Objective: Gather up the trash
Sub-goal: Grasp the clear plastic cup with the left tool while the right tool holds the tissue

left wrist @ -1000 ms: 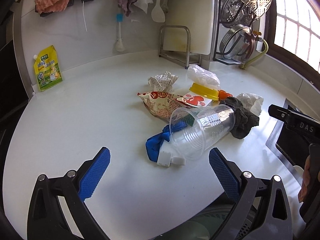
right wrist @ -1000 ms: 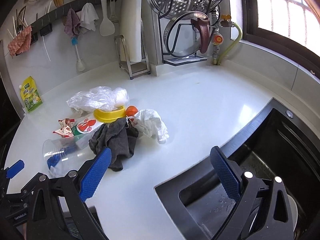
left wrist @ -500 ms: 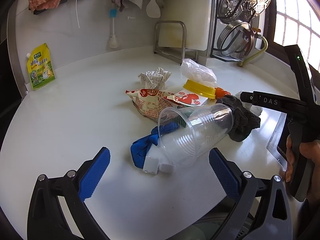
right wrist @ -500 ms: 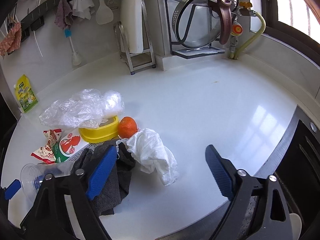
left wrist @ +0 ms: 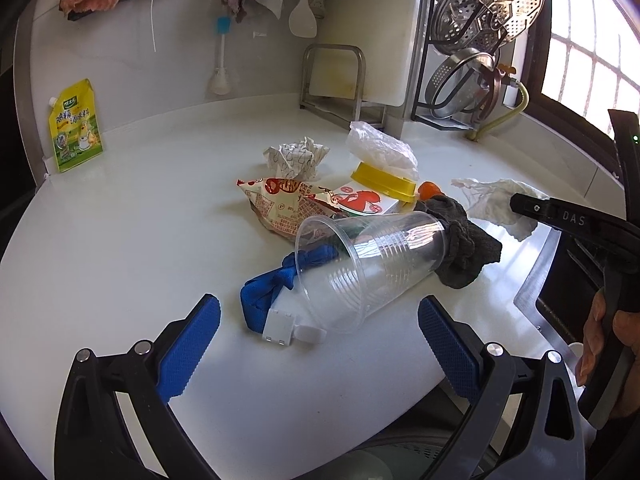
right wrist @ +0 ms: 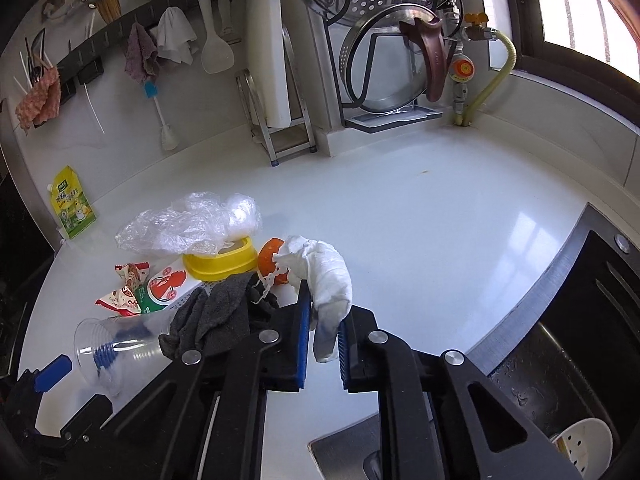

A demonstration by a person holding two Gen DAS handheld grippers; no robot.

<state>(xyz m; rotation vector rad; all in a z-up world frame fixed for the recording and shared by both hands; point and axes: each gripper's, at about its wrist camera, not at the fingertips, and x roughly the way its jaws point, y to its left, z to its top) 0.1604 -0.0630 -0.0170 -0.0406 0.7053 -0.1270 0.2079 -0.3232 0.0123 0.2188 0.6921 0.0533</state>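
On the white counter, seen from the left wrist camera, the trash lies in a loose heap near the middle. A clear plastic cup lies on its side with a blue cloth partly inside its mouth, and a grey rag touches its base. Behind them sit a printed snack wrapper, a crumpled paper ball, a yellow lid and a clear plastic bag. The left gripper hovers just short of the cup, its blue pads spread wide with nothing between them. At the right edge, the right gripper reaches into a crumpled white tissue, held by a hand.

From the right wrist camera, the right gripper has just been closing, and its blue pads now pinch the lower end of the white tissue, whose bulk bulges up above the fingers. The tissue sits beside an orange piece and the grey rag, with the yellow lid and plastic bag just behind. A dark sink lies to the right.
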